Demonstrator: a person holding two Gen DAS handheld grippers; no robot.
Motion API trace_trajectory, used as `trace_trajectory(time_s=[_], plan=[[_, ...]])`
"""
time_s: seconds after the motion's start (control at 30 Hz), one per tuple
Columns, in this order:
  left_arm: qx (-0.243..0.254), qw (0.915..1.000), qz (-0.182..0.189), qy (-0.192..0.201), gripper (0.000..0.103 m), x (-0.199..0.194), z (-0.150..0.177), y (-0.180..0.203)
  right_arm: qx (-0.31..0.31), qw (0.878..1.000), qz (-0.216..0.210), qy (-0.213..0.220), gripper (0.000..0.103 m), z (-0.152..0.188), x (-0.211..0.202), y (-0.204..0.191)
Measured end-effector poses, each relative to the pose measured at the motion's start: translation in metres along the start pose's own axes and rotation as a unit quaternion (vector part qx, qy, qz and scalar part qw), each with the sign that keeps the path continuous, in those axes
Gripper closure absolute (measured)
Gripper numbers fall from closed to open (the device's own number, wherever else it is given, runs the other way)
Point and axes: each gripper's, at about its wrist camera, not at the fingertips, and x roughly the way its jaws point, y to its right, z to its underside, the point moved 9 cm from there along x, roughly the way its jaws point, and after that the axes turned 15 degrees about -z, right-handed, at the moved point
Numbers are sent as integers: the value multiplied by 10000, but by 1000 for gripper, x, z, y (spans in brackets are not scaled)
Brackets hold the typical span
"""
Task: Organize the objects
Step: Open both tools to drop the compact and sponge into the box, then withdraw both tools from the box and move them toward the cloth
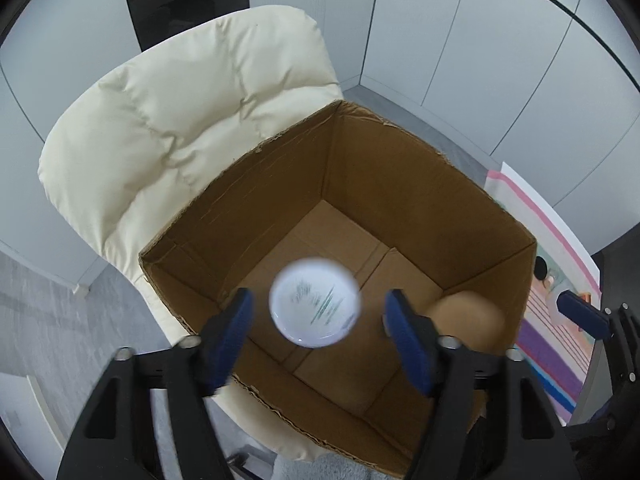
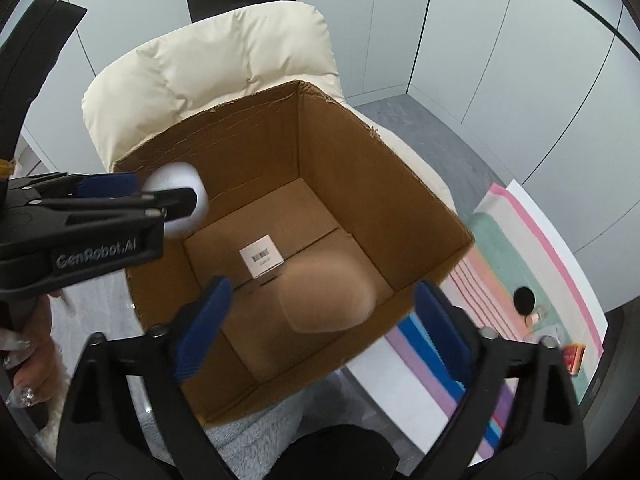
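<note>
I see a matt corrugated cardboard box (image 2: 360, 168) with rough torn edges, on a soft quilted cream fabric chair (image 1: 160, 120); fingers (image 1: 230, 336) wear ribbed blue pads.

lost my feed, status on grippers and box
Left gripper open, white jar blurred between the fingers, untouched. Right gripper open, tan object blurred over the box. Nothing blocking.

Cream padded chair (image 1: 168, 120), striped mat (image 2: 532, 248), grey floor (image 1: 44, 312).

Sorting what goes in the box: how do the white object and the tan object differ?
The white object is round with dark printing; the tan object is plain and dome-shaped. White sits between the left gripper's open jaws, tan between the right gripper's. Both are blurred, over the box.
</note>
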Motion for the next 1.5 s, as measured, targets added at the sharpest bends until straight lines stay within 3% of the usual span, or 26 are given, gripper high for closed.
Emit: trace_trajectory(time_s=[0.13,0.4,0.7,0.77,0.83,1.0,1.27,1.5], plan=[[70,9998,-116,138,18,-2,-4,1,75,9999,-15,-81,7,-1,8,7],[88,9999,-27,-68,18,6,0,5,490,9988,-8,-5,7,0,4,34],[468,9989,80,48,18,-7,6,19,688,9975,71,156,7,6,-19,42],[630,9978,-36,189,18,-13,7,21,696,9973,123,182,7,10,-26,42],[748,9969,-91,239,18,-18,9,24,750,9969,136,206,7,16,-33,43],[857,9961,165,129,18,-35,27,33,934,9952,160,241,7,35,-51,39],[1181,9922,237,318,18,-69,63,38,1227,9912,236,436,7,78,-84,26],[906,9944,394,371,18,-88,81,26,1376,9878,379,621,7,109,-110,20]])
